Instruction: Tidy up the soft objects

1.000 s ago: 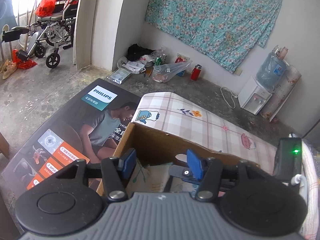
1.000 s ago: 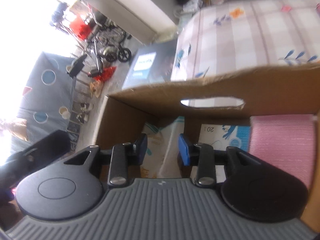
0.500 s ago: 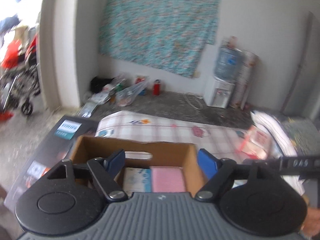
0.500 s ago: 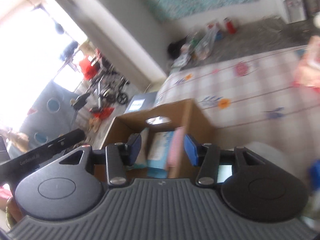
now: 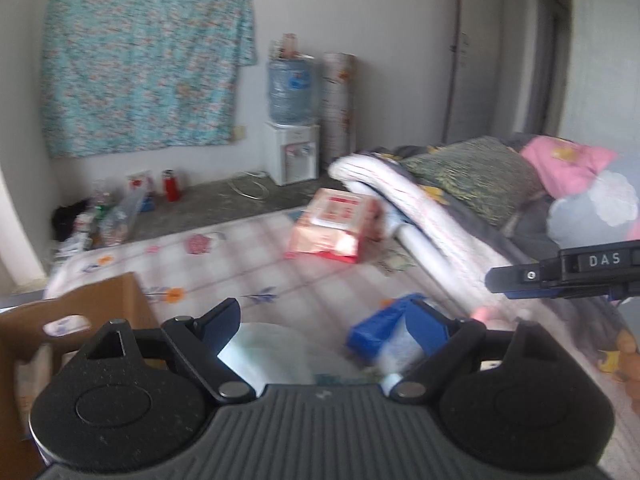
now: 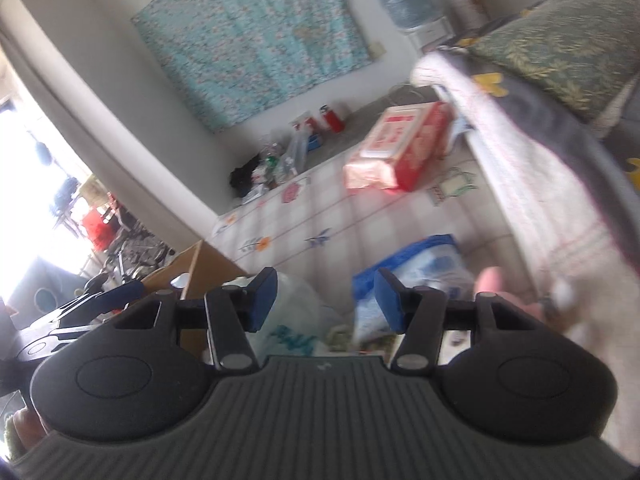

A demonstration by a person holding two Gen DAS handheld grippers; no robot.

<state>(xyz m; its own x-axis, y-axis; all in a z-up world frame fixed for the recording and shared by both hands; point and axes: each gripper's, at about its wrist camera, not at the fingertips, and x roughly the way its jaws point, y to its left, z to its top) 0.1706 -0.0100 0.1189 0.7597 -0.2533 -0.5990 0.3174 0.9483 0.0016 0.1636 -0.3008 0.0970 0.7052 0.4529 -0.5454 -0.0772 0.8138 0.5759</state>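
On the checked mat [image 5: 320,280], both grippers hang over soft packs with jaws spread and empty. Under the left gripper [image 5: 324,322] sits a white pack [image 5: 272,354]; the right gripper [image 6: 324,300] is above a blue-and-white pack [image 6: 424,268]. A red pack [image 6: 400,148] lies farther off near the bedding, and the cardboard box [image 5: 100,312] stands at the left.

So there's a red and pink plastic-wrapped pack [image 5: 334,227] lying flat on the checked mat, over by the bed edge. Closer in, a blue and white soft pack [image 6: 420,276] lies on the same mat, a white plastic bag [image 6: 292,320] sits just beside it, and the open cardboard box [image 5: 80,312] stands on the bag's other side.
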